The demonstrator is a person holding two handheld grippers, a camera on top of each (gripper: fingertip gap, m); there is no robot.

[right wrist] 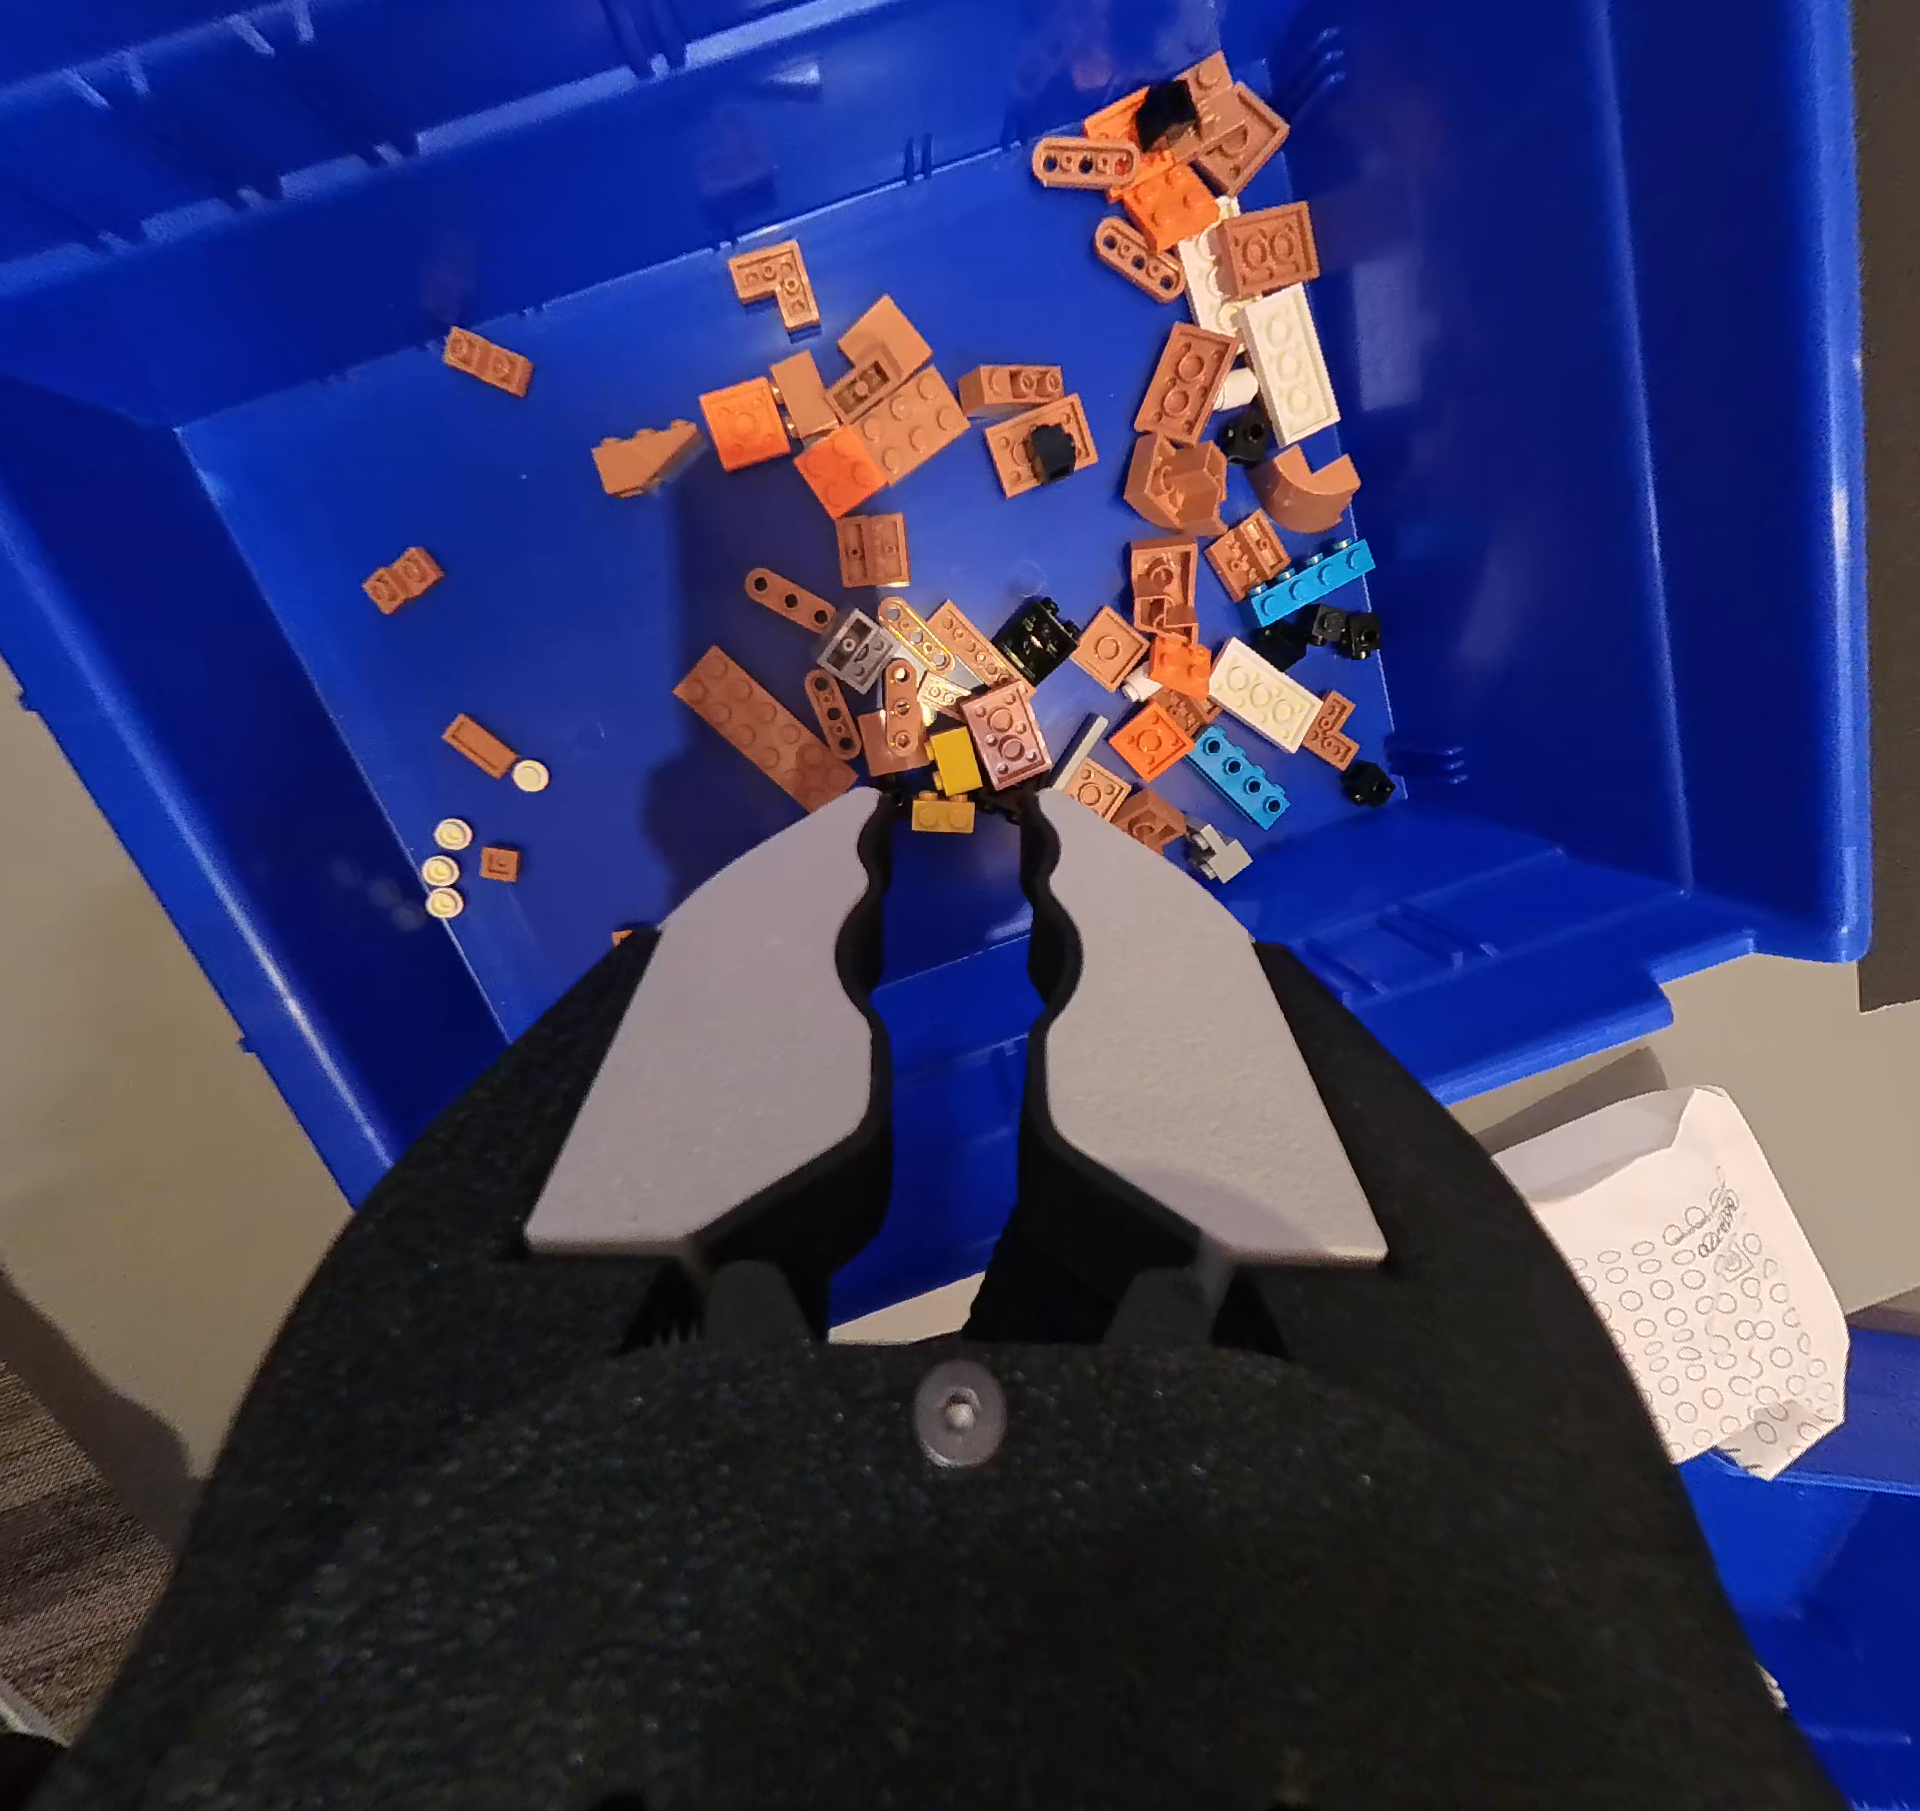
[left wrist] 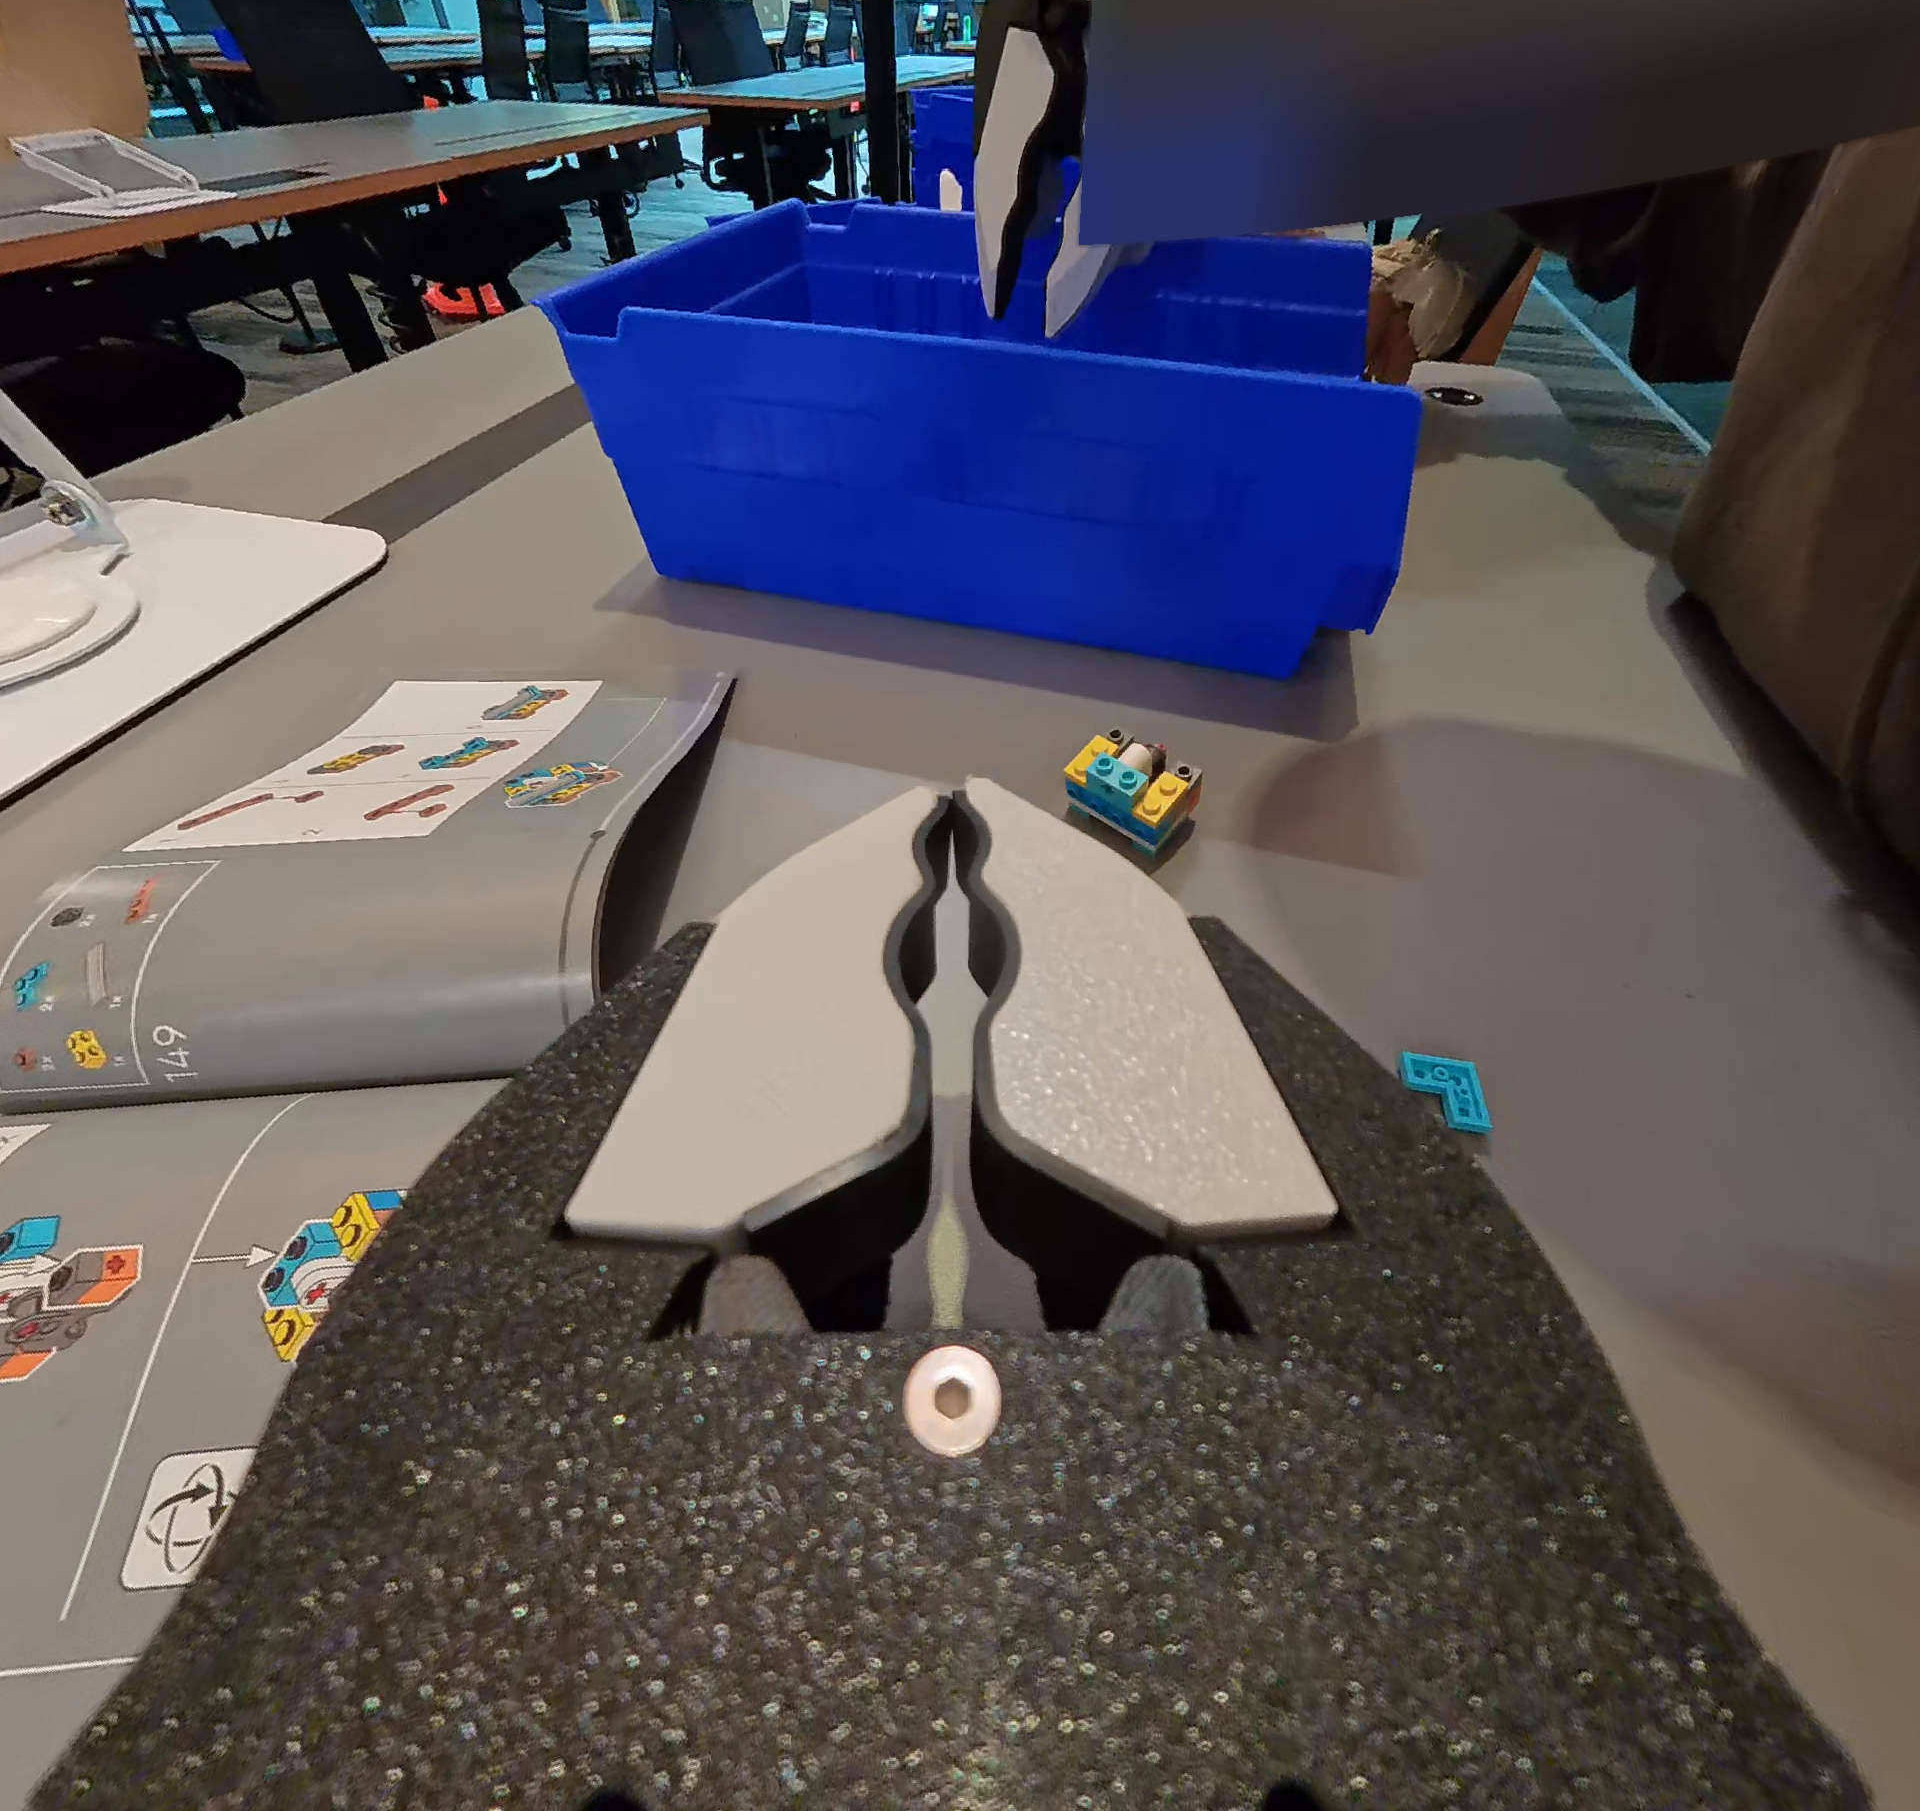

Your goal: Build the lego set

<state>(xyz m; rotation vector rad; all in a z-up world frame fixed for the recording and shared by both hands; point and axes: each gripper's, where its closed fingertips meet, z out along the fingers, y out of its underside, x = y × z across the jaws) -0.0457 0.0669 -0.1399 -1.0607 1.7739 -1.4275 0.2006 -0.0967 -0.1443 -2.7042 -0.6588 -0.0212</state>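
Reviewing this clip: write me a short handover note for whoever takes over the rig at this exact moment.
Left gripper: fingers shut, holding nothing, low over the grey table near the open instruction booklet.
Right gripper: fingers open, down inside the blue plastic bin, tips either side of small yellow bricks in the loose brown, orange, white and blue pile; nothing gripped yet.
Done: a small yellow, teal and white sub-assembly stands on the table in front of the bin.
A teal L-shaped plate lies loose to its right.
Left: pick the next piece from the bin and continue the build per the booklet.
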